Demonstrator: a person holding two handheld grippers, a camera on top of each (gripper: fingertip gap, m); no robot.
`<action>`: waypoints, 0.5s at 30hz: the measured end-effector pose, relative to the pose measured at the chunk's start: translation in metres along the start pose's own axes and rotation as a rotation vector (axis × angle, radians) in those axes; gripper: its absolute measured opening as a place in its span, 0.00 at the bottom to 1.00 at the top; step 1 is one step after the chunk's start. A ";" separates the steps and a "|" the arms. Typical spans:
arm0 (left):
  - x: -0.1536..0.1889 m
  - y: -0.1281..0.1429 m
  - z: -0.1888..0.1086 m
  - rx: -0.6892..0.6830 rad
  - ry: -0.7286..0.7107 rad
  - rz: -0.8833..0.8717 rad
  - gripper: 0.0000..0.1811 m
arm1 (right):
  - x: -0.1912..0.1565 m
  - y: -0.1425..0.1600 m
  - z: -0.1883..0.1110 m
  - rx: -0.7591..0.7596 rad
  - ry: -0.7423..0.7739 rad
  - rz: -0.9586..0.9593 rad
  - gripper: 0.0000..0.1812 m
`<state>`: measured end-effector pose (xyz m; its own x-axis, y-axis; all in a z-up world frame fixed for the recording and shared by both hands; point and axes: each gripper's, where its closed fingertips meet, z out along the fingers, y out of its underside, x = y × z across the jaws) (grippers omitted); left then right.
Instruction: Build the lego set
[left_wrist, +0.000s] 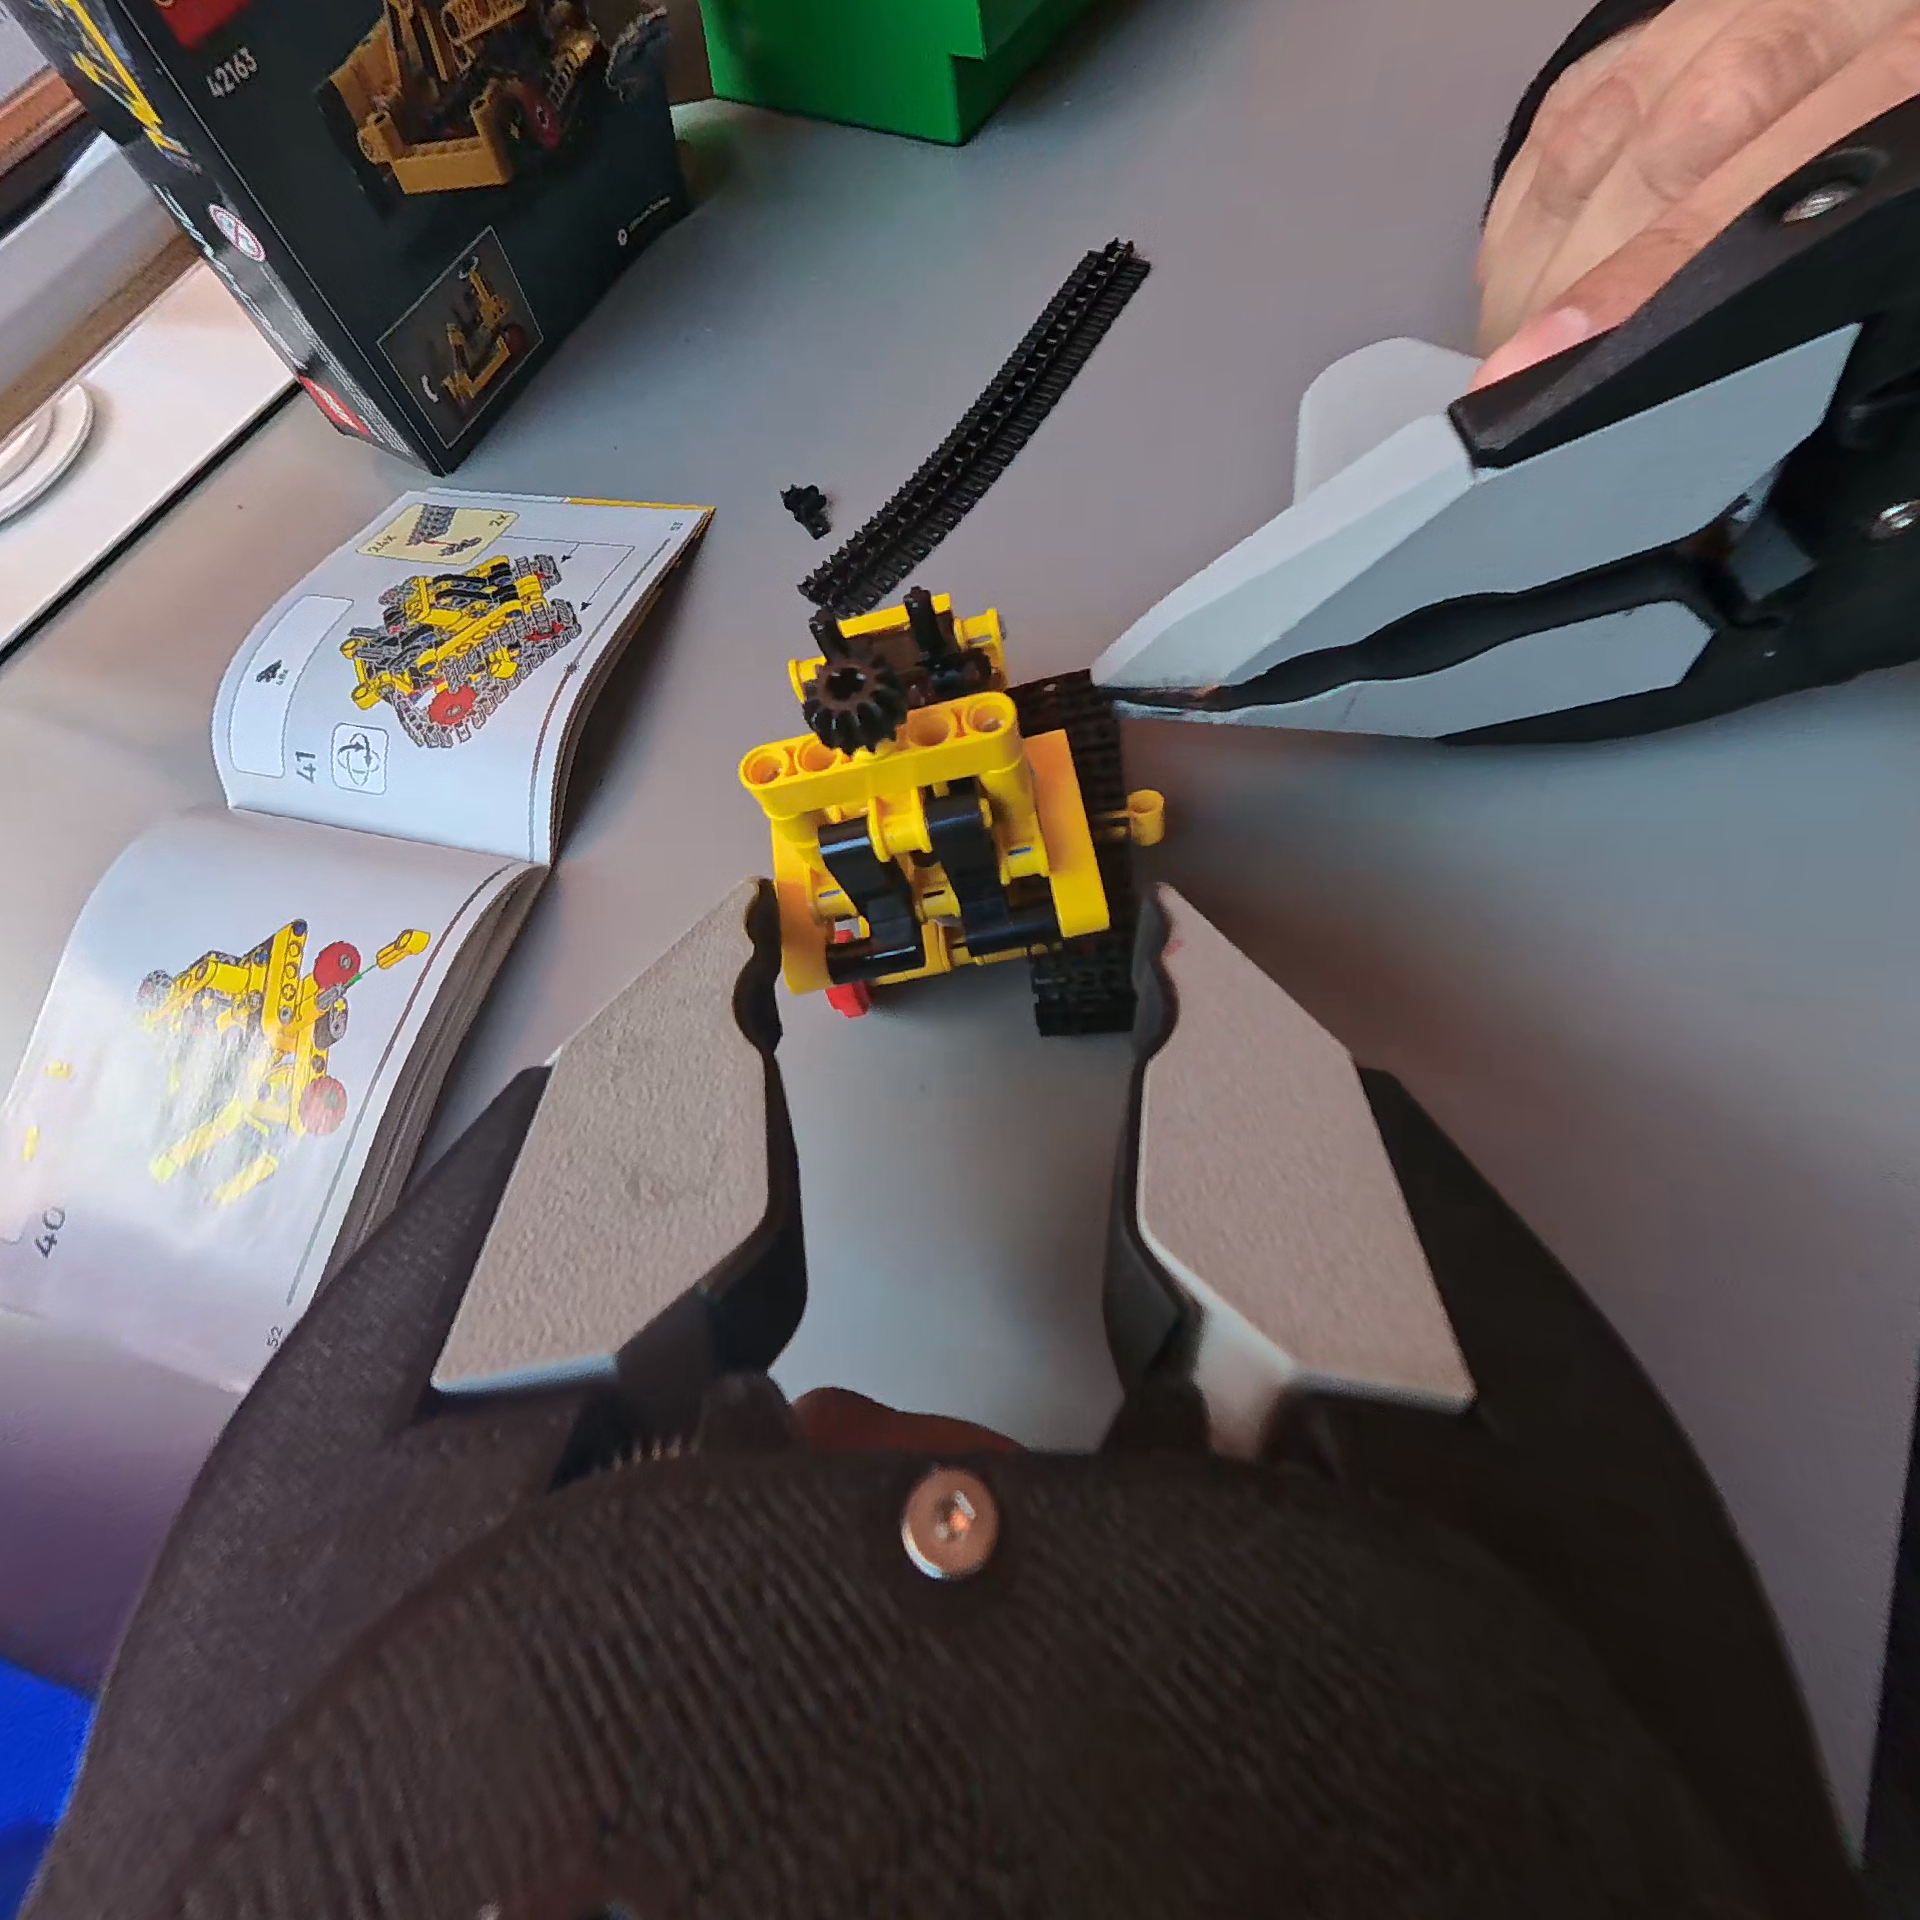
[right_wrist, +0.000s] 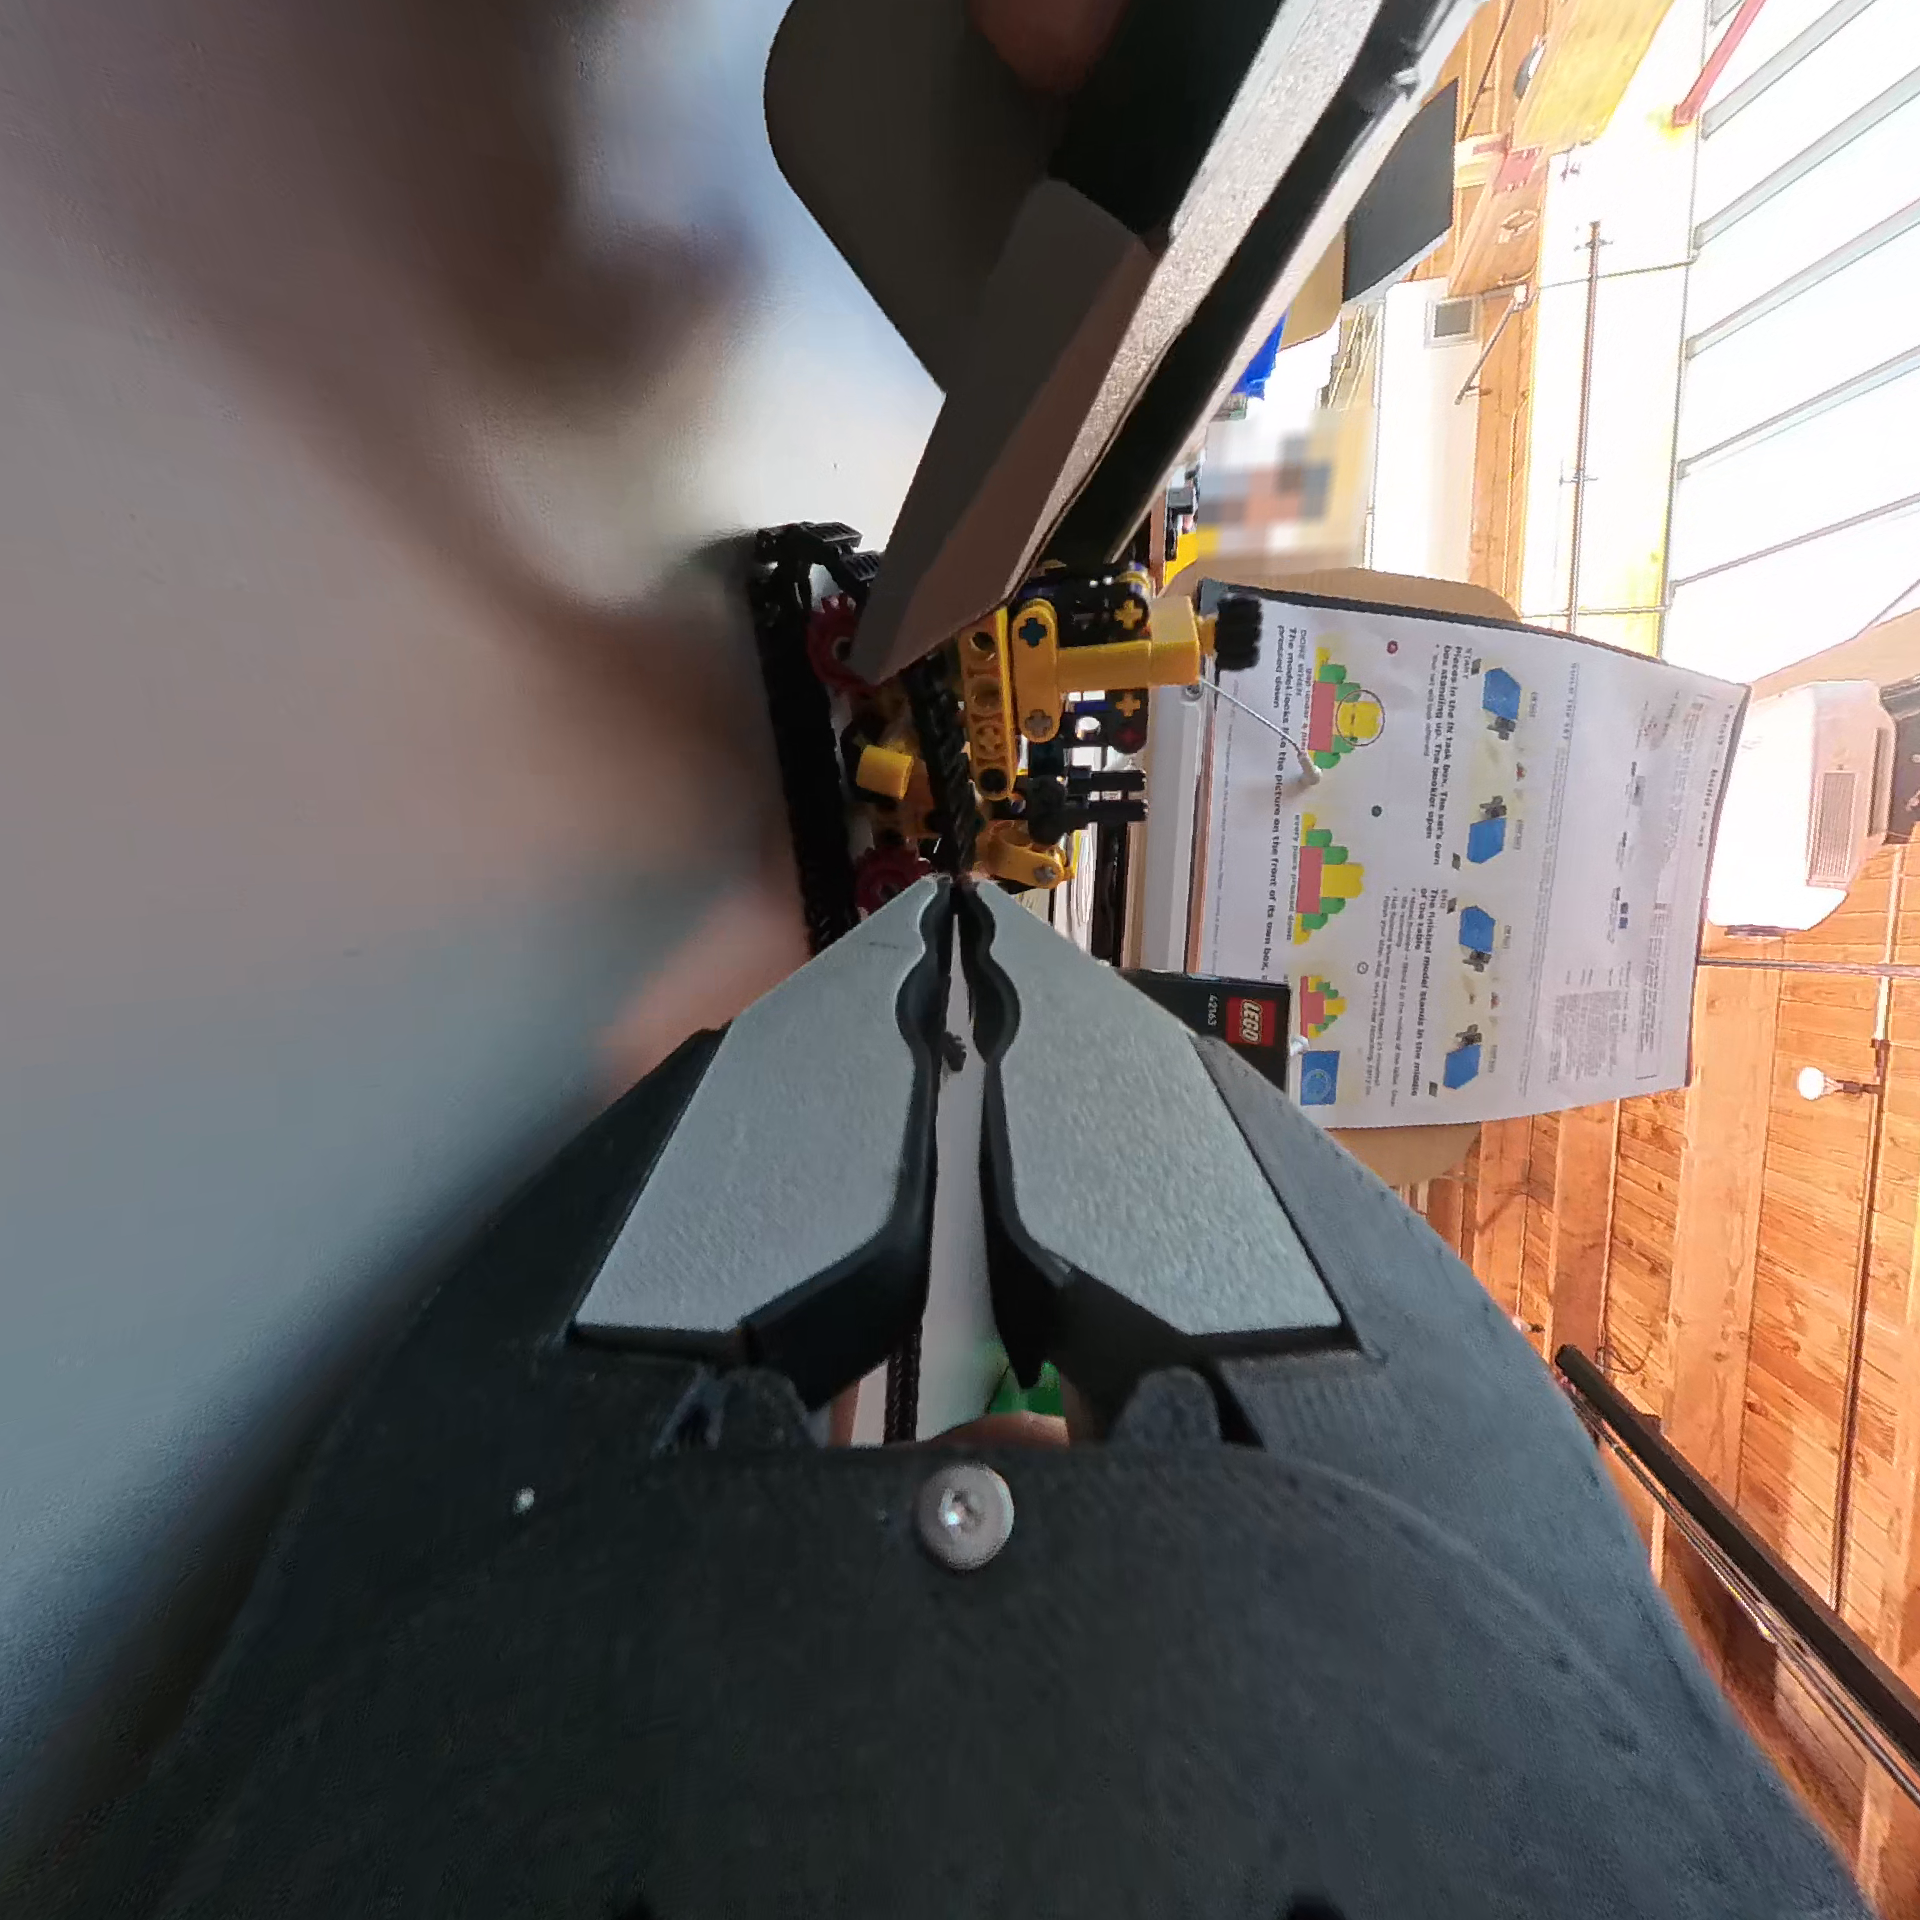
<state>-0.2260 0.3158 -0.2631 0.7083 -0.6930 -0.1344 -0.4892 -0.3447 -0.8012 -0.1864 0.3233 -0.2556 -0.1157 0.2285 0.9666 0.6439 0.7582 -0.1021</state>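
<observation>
Yellow bulldozer model (left_wrist: 925, 821): stood on the grey counter (left_wrist: 1455, 1143) at centre of the left wrist view, part-built, with a black gear (left_wrist: 852, 707) on its upper frame and a black track (left_wrist: 1081, 862) fitted along its 3 o'clock side. Red parts showed at its lower edge.

Left gripper (left_wrist: 956, 925): jaws spread, one finger at either side of the model's near end; whether they touched it could not be told.

Right gripper (left_wrist: 1107, 691): entered from 3 o'clock, held by a person's hand (left_wrist: 1662, 177), jaws pressed together on the upper end of the fitted track. In the right wrist view the right gripper (right_wrist: 958, 888) pinched a thin black track strip (right_wrist: 951, 769) that ran up to the model (right_wrist: 997, 717), with the left gripper's finger (right_wrist: 997, 499) reaching in from 12 o'clock.

Loose track length (left_wrist: 977, 436): lay on the counter from the model toward 1 o'clock. A small black piece (left_wrist: 805, 506) lay just beside its near end at 11 o'clock.

Instruction booklet (left_wrist: 343, 831): lay open at 9 o'clock of the model.

Set box (left_wrist: 395, 197): black, stood at 11 o'clock.

Green block (left_wrist: 883, 62): at 12 o'clock, far edge of the counter.

Printed sheet (right_wrist: 1455, 883): stood upright beyond the model in the right wrist view.
</observation>
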 end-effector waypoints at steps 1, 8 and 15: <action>0.000 0.000 0.001 -0.002 -0.004 0.004 0.37 | -0.001 0.001 0.001 -0.007 -0.003 -0.003 0.00; 0.003 -0.003 0.003 -0.015 0.005 0.028 0.37 | -0.003 0.003 0.003 -0.010 -0.023 0.015 0.00; 0.001 -0.021 -0.011 0.040 0.062 -0.051 0.42 | -0.004 0.007 0.004 -0.029 -0.035 0.021 0.00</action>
<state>-0.2201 0.3155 -0.2397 0.6983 -0.7135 -0.0571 -0.4316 -0.3561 -0.8288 -0.1841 0.3297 -0.2613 -0.1280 0.2655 0.9556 0.6680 0.7353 -0.1148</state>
